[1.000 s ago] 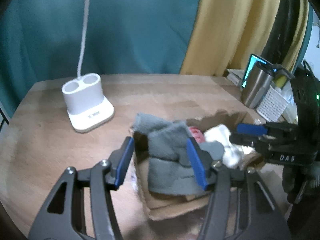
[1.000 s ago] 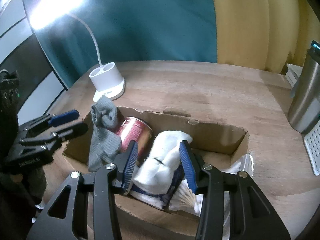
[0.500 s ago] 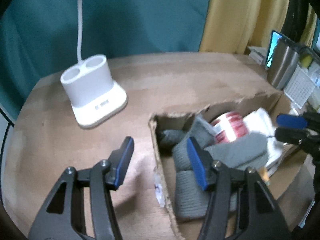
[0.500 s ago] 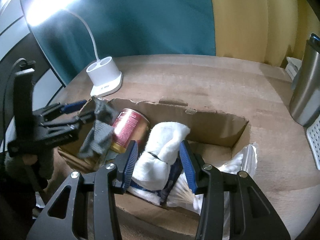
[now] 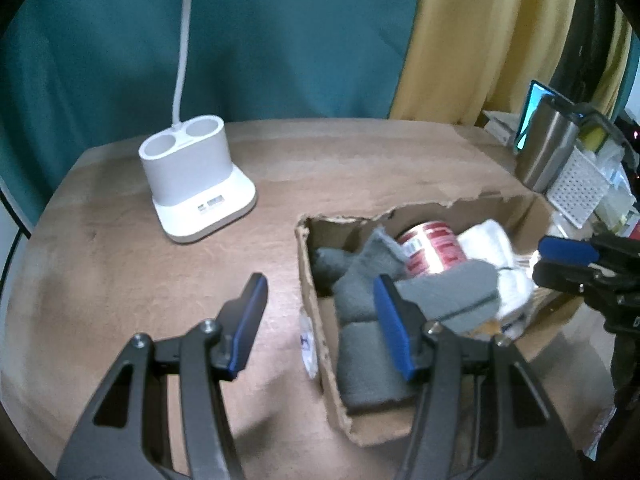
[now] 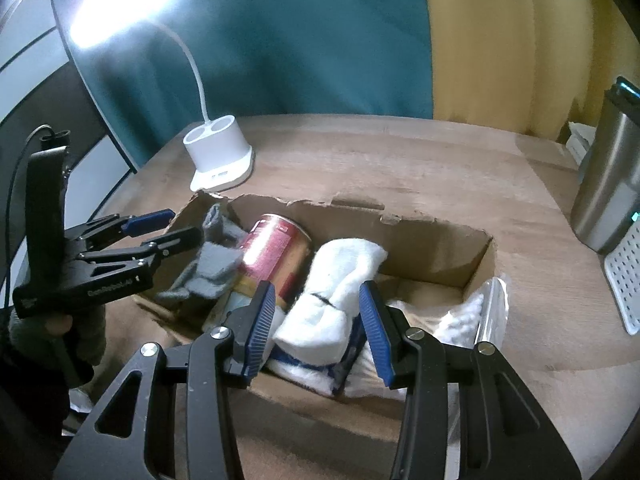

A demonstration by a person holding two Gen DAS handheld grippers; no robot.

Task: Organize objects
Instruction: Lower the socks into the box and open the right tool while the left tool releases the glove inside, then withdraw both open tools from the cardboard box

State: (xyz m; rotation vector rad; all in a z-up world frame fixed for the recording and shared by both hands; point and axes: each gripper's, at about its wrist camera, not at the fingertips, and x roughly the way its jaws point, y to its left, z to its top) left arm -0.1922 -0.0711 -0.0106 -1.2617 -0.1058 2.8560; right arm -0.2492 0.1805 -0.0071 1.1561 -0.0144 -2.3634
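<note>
We see the left gripper (image 5: 320, 320) with its jaws spread wide and nothing between them; the blue pads straddle the near left wall of the cardboard box (image 5: 310, 280), one pad over the wooden surface (image 5: 360, 160), the other over the box interior. Just past the right-hand pad lies a gray sock (image 5: 368, 288), draped loosely inside the box, one end lapping over a red-labelled can (image 5: 434, 246) lying on its side. Beyond the can sits a white sock bundle (image 5: 492, 244). The right gripper (image 6: 318, 316) also has its jaws wide apart, empty, poised either side of the white sock bundle (image 6: 336, 292) without touching it that we can tell. Ahead and left of both jaws stands a white desk-lamp base (image 5: 196, 184). Far right of the jaws, a steel tumbler (image 6: 608, 184) stands beside a white perforated basket (image 6: 624, 276).
</note>
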